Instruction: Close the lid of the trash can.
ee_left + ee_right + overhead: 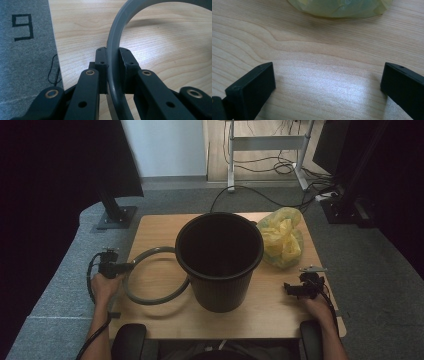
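Grey ring [150, 276]: a grey plastic hoop, lying at about 9 o'clock from the black bin, on the left half of the wooden surface [270, 312]; its right arc runs against the bin's base.
Ring in the left gripper view: the band [115, 50] rises between the two black pads and curves away to the upper right over the pale wood.
Left hand-held gripper [126, 267]: at the ring's 9 o'clock edge, jaws closed narrowly on the band, pads pressed to both its sides.
Left hand [104, 287]: off the surface's left edge, over the grey carpet.
Black bin [219, 260]: upright, ribbed plastic wastebasket at the middle of the surface, mouth open upward, inside dark.
Yellow bag [282, 237]: crumpled thin plastic bag at about 2 o'clock from the bin, just beside its rim.
Right hand-held gripper [289, 289]: at about 4 o'clock from the bin, low over the surface, jaws wide apart with bare wood between them.
Right gripper view: the yellow bag [339, 7] lies ahead at 12 o'clock, well apart from the jaws.
Carpet mark: a black numeral [23, 27] on the grey floor, left of the surface's edge.
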Motion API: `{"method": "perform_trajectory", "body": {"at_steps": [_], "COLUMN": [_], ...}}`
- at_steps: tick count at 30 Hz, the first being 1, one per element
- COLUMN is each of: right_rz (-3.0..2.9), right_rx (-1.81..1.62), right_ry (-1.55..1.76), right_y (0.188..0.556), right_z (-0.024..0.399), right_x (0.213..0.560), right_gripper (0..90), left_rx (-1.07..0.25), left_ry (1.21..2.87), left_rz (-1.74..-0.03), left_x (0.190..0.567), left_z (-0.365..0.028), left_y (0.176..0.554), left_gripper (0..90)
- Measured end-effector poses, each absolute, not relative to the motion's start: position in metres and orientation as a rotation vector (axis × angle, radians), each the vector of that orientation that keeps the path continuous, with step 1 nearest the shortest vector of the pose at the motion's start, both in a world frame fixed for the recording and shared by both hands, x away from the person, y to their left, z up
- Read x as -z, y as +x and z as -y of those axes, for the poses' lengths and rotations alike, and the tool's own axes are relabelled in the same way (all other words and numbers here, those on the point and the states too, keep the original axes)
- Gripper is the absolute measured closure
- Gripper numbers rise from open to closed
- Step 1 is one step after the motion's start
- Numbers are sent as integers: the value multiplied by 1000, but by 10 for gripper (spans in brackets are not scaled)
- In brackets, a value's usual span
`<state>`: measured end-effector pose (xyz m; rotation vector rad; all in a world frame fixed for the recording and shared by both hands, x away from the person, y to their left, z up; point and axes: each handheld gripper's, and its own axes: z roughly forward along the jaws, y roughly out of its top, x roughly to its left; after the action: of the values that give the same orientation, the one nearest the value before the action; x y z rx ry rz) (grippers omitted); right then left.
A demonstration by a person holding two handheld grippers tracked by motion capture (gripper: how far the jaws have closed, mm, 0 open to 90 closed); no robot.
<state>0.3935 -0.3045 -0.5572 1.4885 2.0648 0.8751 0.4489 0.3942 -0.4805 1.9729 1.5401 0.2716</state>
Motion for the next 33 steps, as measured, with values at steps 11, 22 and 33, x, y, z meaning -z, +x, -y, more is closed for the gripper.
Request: {"method": "perform_trajectory", "body": {"at_steps": [11,22,33], "right_rz": [-2065,-2065,-2065], "right_rx": [-874,-874,-874], "right_ry": [1489,1488,1489], "right_y": [393,394,394], "right_z": [305,305,305], "right_x": [557,557,557], "right_gripper": [0,0,0], "left_rx": [-252,-236,-241], "left_ry": [1990,1998,2001], "left_rz": [-1542,-1524,-1510], "left_x": [454,423,390], "left_z": [-400,-402,-404], "left_y": [452,452,453], "left_gripper": [789,788,788]}}
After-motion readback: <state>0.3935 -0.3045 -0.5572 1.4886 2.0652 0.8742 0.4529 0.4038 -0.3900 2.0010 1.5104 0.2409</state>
